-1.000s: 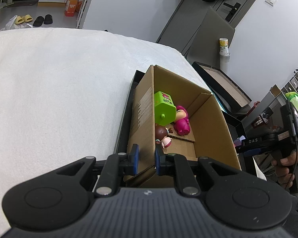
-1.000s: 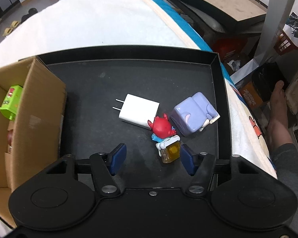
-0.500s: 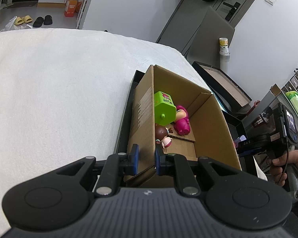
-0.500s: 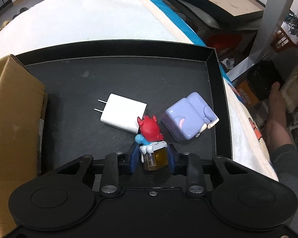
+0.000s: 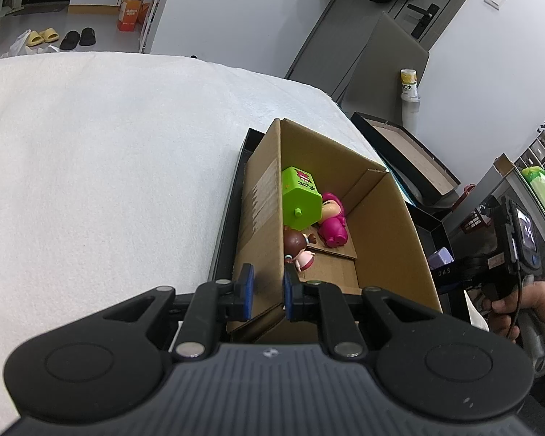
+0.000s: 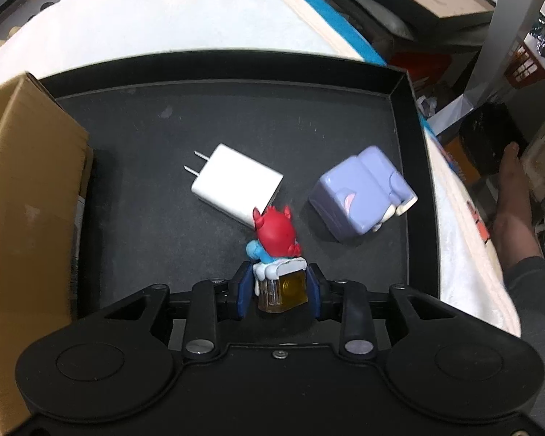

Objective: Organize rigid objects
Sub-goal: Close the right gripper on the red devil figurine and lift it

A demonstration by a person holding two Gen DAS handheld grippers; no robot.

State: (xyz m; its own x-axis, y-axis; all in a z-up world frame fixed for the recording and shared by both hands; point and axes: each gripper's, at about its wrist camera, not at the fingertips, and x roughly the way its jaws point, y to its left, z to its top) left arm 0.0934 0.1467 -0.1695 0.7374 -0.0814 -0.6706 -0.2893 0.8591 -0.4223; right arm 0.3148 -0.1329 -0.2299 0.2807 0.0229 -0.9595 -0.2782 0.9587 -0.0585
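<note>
The right gripper (image 6: 278,287) is clamped on a little toy figure (image 6: 277,250) with a red horned head, a blue and white body and a clear yellow block at its base. The blue pads press on both sides of the block. The toy's long line runs away from the gripper, with its red head pointing toward the far side of the black tray (image 6: 236,116) and its yellow base closest to the camera. The head sits just over a corner of the white charger (image 6: 236,185), which lies flat on the tray with its two metal prongs pointing to the far left. A purple block toy (image 6: 359,192) lies tipped on the tray just to the right of the figure, near the tray's right wall. The left gripper (image 5: 266,292) pinches the near side wall of the cardboard box (image 5: 381,225), with one blue pad on each side of the wall. The box stands open at the left end of the tray, on a white cloth (image 5: 109,167). Inside it lie a green box toy (image 5: 299,196), a pink doll (image 5: 332,221) and a small brown-haired doll (image 5: 298,249), all close together by the left wall. A person's hand (image 5: 519,309) holds the handle of the right gripper.
</note>
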